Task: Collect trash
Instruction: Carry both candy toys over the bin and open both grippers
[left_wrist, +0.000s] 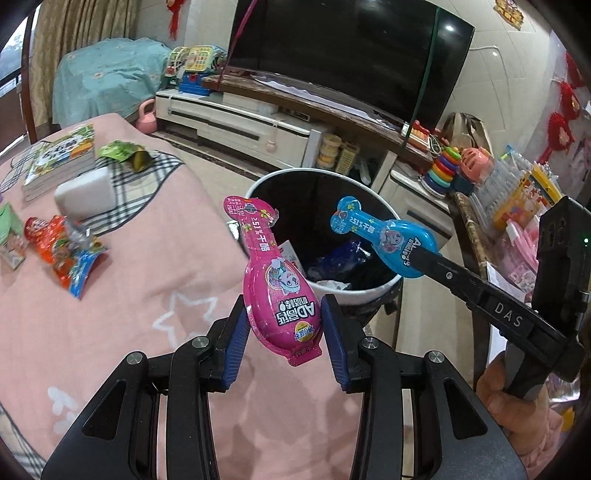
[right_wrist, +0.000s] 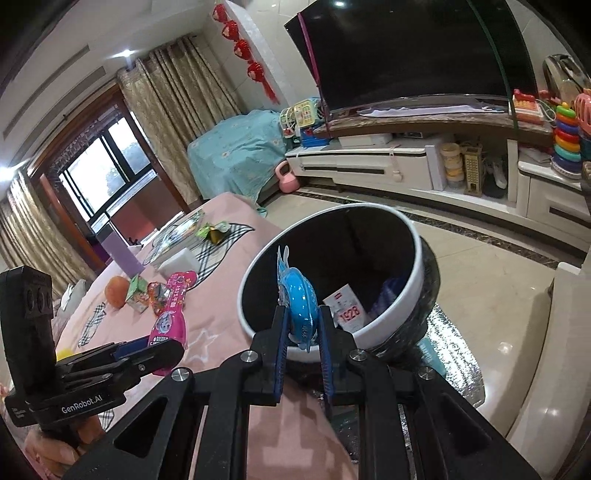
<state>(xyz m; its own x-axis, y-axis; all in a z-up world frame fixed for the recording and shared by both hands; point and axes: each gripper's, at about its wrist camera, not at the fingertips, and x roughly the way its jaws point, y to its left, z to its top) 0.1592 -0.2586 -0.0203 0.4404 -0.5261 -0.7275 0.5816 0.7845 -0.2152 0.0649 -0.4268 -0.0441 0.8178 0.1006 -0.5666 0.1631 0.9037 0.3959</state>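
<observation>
Two wrappers are pinched: the left gripper (left_wrist: 284, 328) clamps the pink packet (left_wrist: 282, 295) above the pink bedspread's (left_wrist: 129, 295) edge, short of the bin (left_wrist: 373, 291); released here, it likely misses. Right gripper (right_wrist: 301, 332) squeezes the blue packet (right_wrist: 297, 299) over the rim.

Bin (left_wrist: 373, 291) base is hiding behind the left gripper (left_wrist: 286, 332) and the pink blanket (left_wrist: 129, 295); its contents are lying in shadow, so only a card and sth blue are showing, rest too dark to tell. Wrappers (left_wrist: 62, 251) on the blanket are blurring at left, print unreadable. Books (left_wrist: 55, 162) are getting cut by the frame's dark rim. In right wrist view, blue pack (right_wrist: 297, 295) is showing edge-on, so its label isn't readable. Pink pack (right_wrist: 170, 317) bottom is disappearing behind the left gripper's fingers. Person's hand (left_wrist: 506, 395) is only partly showing, cut by the edge. TV (left_wrist: 351, 48) top is running out of frame.
</observation>
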